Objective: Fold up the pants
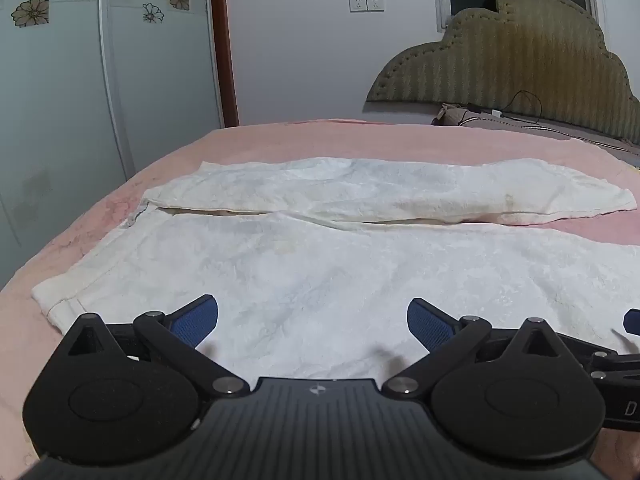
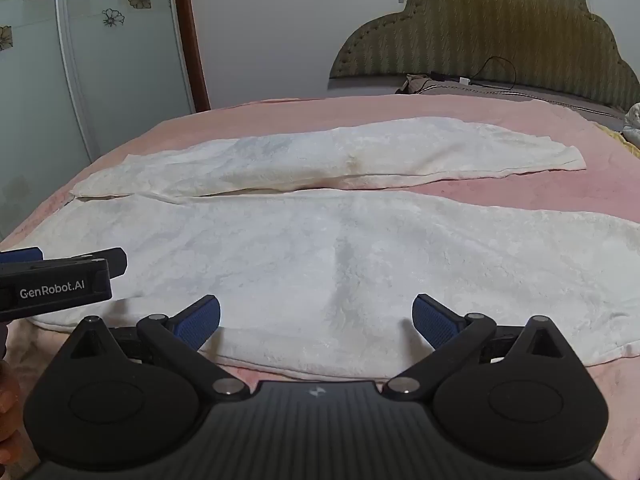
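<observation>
White fleecy pants (image 1: 320, 264) lie flat across a pink bed, waist at the left, two legs running to the right. The far leg (image 1: 400, 192) lies apart from the near leg, with pink cover showing between them at the right. My left gripper (image 1: 313, 322) is open above the near part of the pants close to the waist, nothing between its blue pads. My right gripper (image 2: 316, 322) is open too, over the near edge of the near leg (image 2: 340, 264). The left gripper's body (image 2: 56, 284) shows at the left edge of the right wrist view.
The pink bed cover (image 1: 280, 140) spreads all around the pants. A padded olive headboard (image 1: 512, 56) stands at the back right, with a pillow and a black cable (image 1: 520, 108) below it. A flowered wardrobe door (image 1: 80, 80) is at the left, wall sockets (image 1: 366, 3) behind.
</observation>
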### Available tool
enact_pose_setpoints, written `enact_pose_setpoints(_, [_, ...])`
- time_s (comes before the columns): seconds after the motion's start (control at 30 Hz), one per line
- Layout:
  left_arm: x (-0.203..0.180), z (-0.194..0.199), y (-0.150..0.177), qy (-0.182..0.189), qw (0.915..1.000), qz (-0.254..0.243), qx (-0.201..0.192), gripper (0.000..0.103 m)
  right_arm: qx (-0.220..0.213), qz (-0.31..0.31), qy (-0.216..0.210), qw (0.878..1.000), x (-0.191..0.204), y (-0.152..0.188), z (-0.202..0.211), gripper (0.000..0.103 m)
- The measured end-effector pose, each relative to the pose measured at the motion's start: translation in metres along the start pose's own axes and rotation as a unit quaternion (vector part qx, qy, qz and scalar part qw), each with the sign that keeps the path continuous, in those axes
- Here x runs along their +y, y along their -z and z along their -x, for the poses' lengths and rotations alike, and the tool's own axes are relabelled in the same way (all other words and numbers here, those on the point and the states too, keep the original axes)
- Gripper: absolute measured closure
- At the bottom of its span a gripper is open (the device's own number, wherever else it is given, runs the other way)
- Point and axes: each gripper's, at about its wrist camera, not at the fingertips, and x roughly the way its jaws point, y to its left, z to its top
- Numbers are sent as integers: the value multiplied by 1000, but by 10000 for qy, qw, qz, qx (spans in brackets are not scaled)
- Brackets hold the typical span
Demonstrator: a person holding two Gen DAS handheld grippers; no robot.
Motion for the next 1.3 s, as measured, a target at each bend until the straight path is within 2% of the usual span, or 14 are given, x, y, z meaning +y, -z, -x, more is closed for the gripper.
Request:
enact_pose_setpoints(0.13, [8,1,-4,104,9998,141,-35,0,-80,58,35,9999,2,0,3,0])
enact_pose_setpoints(0.53, [10,2,0,-43,9995,283,103,1,51,192,103,9997,9,4,6,0])
enact_pose_setpoints(1.3, [8,6,7,-58,9997,48,214,0,415,-51,-50,9991,11,12,17,0])
